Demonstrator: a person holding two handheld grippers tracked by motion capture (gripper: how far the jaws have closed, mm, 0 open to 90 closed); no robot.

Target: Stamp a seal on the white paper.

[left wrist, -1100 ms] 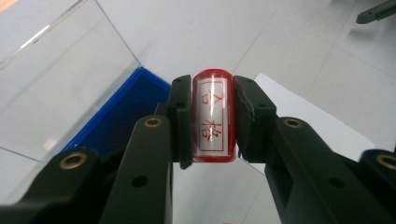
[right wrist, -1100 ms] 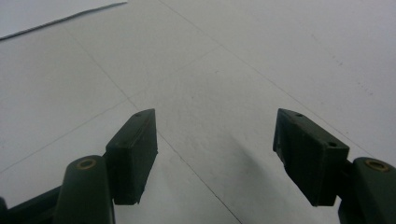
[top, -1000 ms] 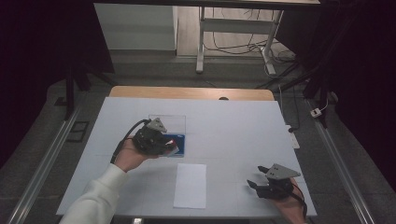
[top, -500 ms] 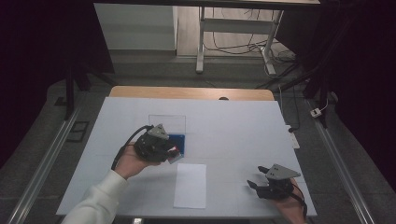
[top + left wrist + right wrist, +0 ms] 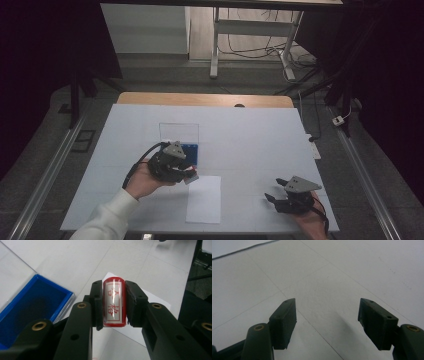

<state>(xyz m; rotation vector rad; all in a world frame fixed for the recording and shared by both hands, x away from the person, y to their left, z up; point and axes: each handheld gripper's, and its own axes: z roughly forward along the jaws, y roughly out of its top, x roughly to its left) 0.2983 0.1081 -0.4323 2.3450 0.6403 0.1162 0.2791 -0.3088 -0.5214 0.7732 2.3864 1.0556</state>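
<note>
Left gripper (image 5: 113, 302) has the stamp, right one's just hanging out with nothing in it.

So the left gripper's jaws are clamped on a small red cylindrical stamp with a white label and red characters (image 5: 114, 302), held just off the near right corner of the blue ink pad tray in its clear plastic case (image 5: 188, 152), right over the top edge of the white rectangular paper sheet (image 5: 204, 199). The right gripper (image 5: 277, 192) sits well to the right of that tray, down by the near edge of the white table (image 5: 250, 135), jaws spread wide over bare tabletop. A white sleeve (image 5: 107, 220) covers the left arm.
</note>
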